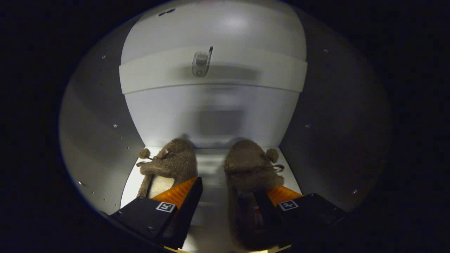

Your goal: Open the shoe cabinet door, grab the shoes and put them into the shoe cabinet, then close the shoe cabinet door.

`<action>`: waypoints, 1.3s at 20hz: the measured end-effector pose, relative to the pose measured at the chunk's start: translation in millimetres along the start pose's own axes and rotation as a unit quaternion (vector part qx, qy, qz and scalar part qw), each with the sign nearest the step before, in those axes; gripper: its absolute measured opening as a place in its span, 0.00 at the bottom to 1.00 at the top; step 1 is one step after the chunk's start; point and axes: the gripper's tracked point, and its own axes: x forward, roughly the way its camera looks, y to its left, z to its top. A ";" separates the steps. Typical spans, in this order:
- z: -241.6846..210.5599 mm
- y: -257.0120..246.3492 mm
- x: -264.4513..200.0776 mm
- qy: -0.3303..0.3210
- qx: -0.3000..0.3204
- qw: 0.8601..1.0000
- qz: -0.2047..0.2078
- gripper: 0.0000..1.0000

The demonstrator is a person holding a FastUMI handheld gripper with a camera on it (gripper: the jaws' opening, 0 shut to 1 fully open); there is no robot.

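Here, inside the shoe cabinet [95, 116], the walls are pale grey and the floor is white. A grey bar with a small metal clip [201, 62] runs across the back wall. Two fuzzy brown shoes sit side by side on the floor, toes to the back — a bare strip of floor runs between them. The left shoe [172, 163] lies just by the tool's left finger. The right shoe [250, 168] lies beside the right finger. The tool [225, 196] is spread wide, holding nothing.
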 end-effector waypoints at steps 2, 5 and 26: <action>0.1 -3.6 -20.9 -0.006 0.007 1.000 -0.003 0.95; 11.2 -5.0 -62.9 -0.050 0.001 0.999 -0.007 0.99; -76.4 -5.7 -450.6 -0.313 -0.034 0.949 -0.015 0.98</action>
